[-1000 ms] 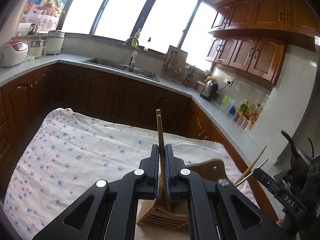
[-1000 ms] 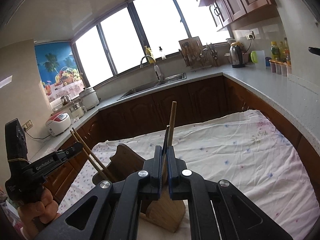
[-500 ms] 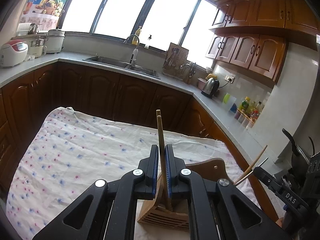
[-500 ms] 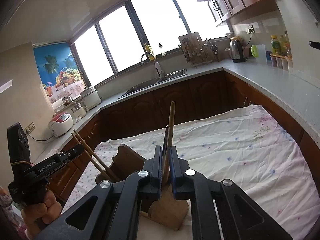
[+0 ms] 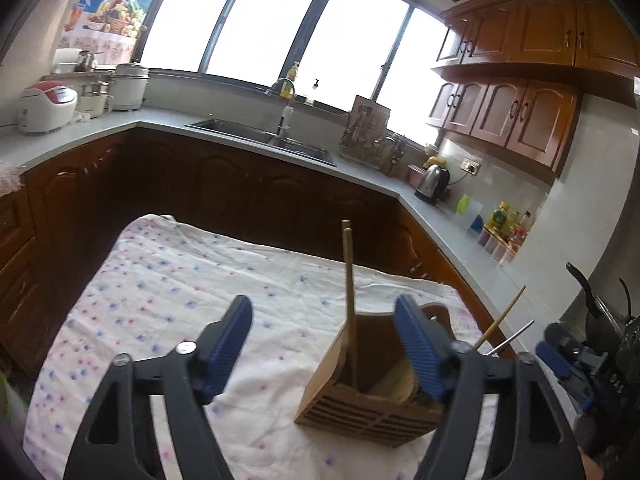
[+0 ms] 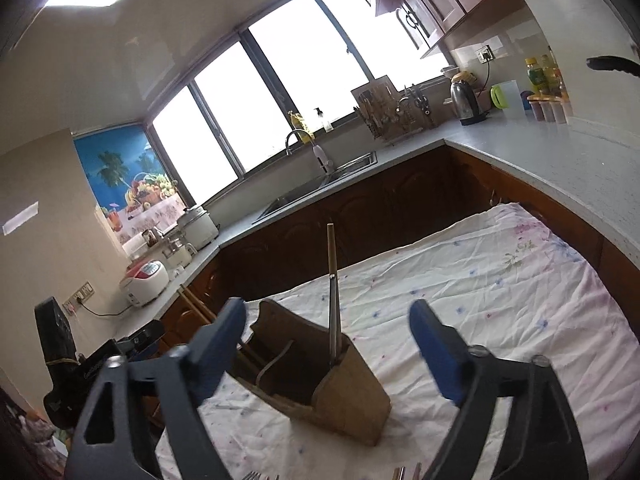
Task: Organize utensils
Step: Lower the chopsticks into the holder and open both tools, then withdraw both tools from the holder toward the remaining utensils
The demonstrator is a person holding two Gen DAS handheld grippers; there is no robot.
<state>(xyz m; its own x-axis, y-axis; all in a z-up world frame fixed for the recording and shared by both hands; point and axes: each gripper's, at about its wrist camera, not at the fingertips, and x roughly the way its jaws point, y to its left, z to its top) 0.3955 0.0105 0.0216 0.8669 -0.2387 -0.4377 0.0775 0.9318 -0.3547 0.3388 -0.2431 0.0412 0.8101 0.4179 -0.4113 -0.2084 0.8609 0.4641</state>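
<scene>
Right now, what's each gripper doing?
Left gripper: open, just released the chopsticks.
Right gripper: open, just released its utensils.

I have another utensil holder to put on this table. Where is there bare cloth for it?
Bare cloth lies left of the wooden holder, up to the table's far edge, and also to its right. The holder's corner is crowded with chopsticks.

From my remote seat, a table draped in a white floral cloth [image 5: 168,288] fills the lower frame. A wooden utensil holder [image 5: 372,392] stands on it, lower centre-right in the left view, lower centre in the right.
</scene>
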